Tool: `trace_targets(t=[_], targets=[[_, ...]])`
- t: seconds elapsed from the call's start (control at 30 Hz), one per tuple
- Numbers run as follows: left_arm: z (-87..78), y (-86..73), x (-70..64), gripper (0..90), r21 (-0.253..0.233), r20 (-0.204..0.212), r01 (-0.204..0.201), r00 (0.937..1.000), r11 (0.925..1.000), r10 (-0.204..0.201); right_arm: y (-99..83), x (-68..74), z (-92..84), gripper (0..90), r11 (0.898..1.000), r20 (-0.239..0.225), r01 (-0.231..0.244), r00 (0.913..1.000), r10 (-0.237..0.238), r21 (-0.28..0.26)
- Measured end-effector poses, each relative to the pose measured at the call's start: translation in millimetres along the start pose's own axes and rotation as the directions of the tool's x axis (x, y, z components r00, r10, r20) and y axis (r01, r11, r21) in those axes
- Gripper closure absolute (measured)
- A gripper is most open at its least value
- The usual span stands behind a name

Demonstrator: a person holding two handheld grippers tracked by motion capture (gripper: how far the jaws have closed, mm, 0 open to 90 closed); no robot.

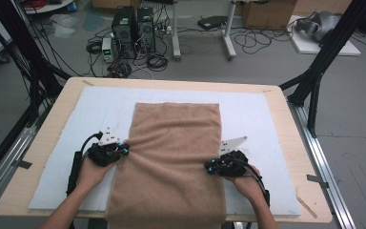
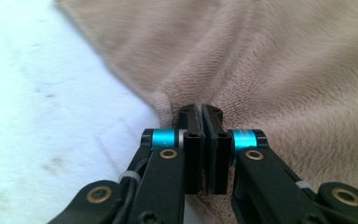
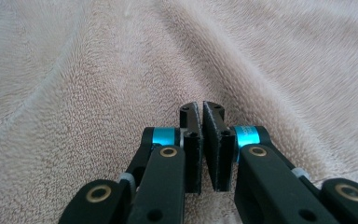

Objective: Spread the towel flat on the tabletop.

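Note:
A tan towel (image 1: 171,152) lies lengthwise on the white mat (image 1: 100,105), its near end hanging over the table's front edge. My left gripper (image 1: 125,149) sits at the towel's left edge. In the left gripper view its jaws (image 2: 201,109) are pressed together on the hem, and the towel (image 2: 284,70) puckers toward them beside the bare mat (image 2: 37,93). My right gripper (image 1: 208,167) is at the towel's right edge. In the right gripper view its jaws (image 3: 201,107) pinch the pile, with folds of the towel (image 3: 98,70) running out from the tips.
The mat covers most of a light wooden table (image 1: 52,124). Black frame posts (image 1: 324,57) stand at the table's sides. Beyond the far edge, computer towers (image 1: 133,31), cables and a desk's legs (image 1: 228,43) are on the floor.

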State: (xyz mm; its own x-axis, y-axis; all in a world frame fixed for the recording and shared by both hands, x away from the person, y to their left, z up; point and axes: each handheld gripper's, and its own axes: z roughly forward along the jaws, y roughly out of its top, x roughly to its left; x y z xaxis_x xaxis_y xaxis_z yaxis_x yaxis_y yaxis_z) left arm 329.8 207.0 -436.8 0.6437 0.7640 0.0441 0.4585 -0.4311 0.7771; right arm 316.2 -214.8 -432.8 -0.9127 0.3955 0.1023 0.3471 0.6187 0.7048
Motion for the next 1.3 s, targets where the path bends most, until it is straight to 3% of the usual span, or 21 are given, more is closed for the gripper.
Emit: trace_targets(t=[0.1, 0.2, 0.3, 0.4, 0.47, 0.63, 0.67, 0.7, 0.77, 0.87, 0.9, 1.0, 1.3], targets=[[5.9, -1.6, 1.4, 84.2, 0.030, 0.000, 0.011, 0.9999, 0.9995, -0.011, 3.7, -4.5, 10.0, 86.4, 0.999, -0.003, -0.022, 0.9997, 0.022, 0.046], [-4.5, -0.3, 0.1, 74.2, -0.003, 0.000, 0.009, 1.0000, 1.0000, -0.009, -0.5, -3.8, 5.3, 82.4, 0.999, 0.002, -0.044, 0.9991, 0.043, 0.020], [-23.8, -1.3, -6.1, 66.2, -0.029, 0.007, -0.031, 0.9995, 0.9991, 0.031, -4.3, 4.2, -7.0, 77.6, 0.999, 0.012, -0.036, 0.9992, 0.037, -0.022], [-39.8, -11.5, -17.2, 62.5, -0.051, 0.022, -0.046, 0.9986, 0.9976, 0.047, -8.0, 16.1, -18.1, 73.8, 0.999, 0.014, -0.015, 0.9998, 0.015, -0.048], [-45.6, -21.1, -25.1, 60.7, -0.035, 0.032, -0.057, 0.9978, 0.9978, 0.058, -11.5, 24.0, -21.0, 70.2, 0.998, 0.009, -0.010, 0.9999, 0.011, -0.059], [-56.6, -41.9, -40.1, 56.6, -0.028, 0.096, -0.040, 0.9945, 0.9988, 0.042, -18.3, 39.3, -16.8, 65.3, 1.000, -0.031, 0.003, 0.9995, -0.004, -0.028], [-58.0, -45.0, -42.9, 56.2, -0.025, 0.093, -0.053, 0.9941, 0.9983, 0.055, -19.4, 40.9, -15.6, 65.4, 1.000, -0.034, 0.008, 0.9994, -0.008, -0.020], [-59.1, -47.7, -45.4, 56.5, -0.012, 0.083, -0.076, 0.9936, 0.9970, 0.077, -20.7, 41.8, -13.6, 66.3, 1.000, -0.038, 0.009, 0.9992, -0.009, -0.011], [-59.3, -52.1, -47.3, 59.4, 0.011, 0.110, -0.081, 0.9908, 0.9967, 0.079, -24.1, 42.4, -8.6, 68.9, 1.000, -0.047, 0.002, 0.9989, -0.001, 0.025], [-60.9, -57.3, -50.6, 81.1, 0.000, 0.160, -0.094, 0.9827, 0.9956, 0.092, -28.7, 44.3, -7.8, 83.7, 1.000, -0.040, -0.020, 0.9990, 0.020, -0.002], [-61.6, -57.9, -51.6, 85.2, -0.001, 0.158, -0.097, 0.9828, 0.9953, 0.096, -29.3, 44.7, -8.3, 86.3, 1.000, -0.050, -0.011, 0.9987, 0.011, -0.003], [-65.5, -60.3, -52.8, 86.7, 0.000, 0.167, -0.084, 0.9825, 0.9965, 0.083, -29.5, 51.8, -10.4, 87.4, 1.000, -0.039, 0.003, 0.9992, -0.003, 0.008], [-97.4, -78.1, -74.7, 86.0, -0.008, 0.185, -0.129, 0.9743, 0.9916, 0.128, -39.8, 86.4, -21.8, 89.4, 0.999, -0.081, 0.044, 0.9958, -0.042, 0.018]])
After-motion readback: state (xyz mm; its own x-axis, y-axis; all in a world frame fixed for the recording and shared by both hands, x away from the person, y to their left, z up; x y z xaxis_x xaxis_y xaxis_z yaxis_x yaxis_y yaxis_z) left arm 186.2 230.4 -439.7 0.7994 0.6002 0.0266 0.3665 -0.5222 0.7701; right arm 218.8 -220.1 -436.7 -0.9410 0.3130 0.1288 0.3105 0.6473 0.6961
